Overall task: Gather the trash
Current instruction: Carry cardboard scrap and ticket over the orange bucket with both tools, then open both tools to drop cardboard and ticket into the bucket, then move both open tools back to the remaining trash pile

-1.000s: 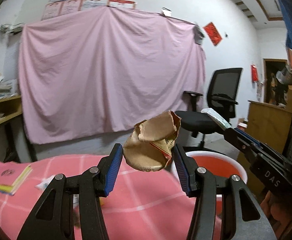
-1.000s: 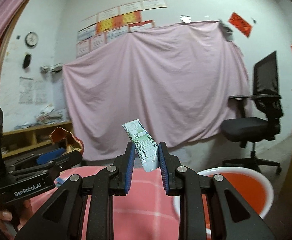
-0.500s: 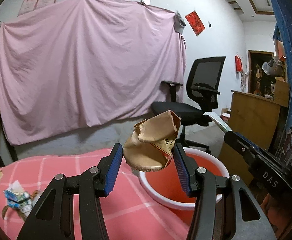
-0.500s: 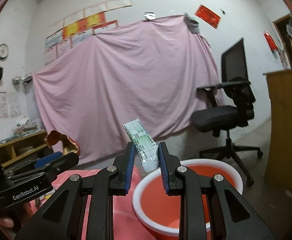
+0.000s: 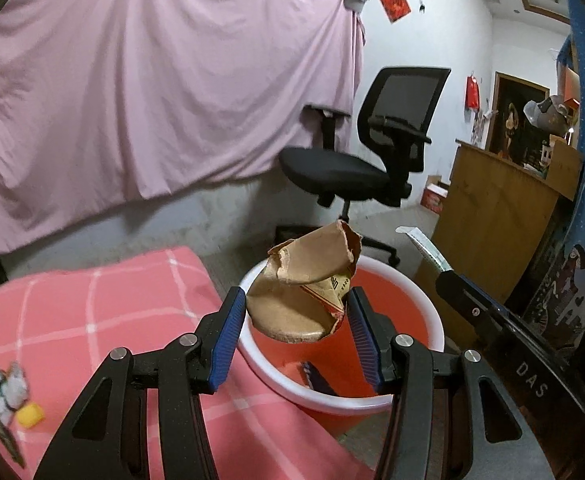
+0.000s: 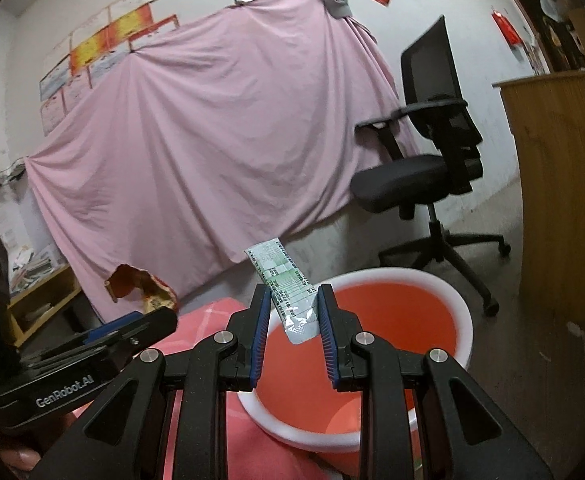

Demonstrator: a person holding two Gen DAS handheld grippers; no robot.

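While both tools hang over the white-rimmed orange plastic basin (image 5: 408, 300), their loads are these. Left tool (image 5: 296, 330): clamped on a crushed brown paper cup (image 5: 304, 292), light, soft, easily deformed; gripped across its round base, which faces the camera, torn mouth pointing up and away. Right tool (image 6: 292, 322): pinched on a slim green-and-white foil sachet (image 6: 286, 286), light, floppy, likely slippery; gripped at its lower end, long axis rising up-left. Pink checked table (image 5: 92, 300) stands just beside.
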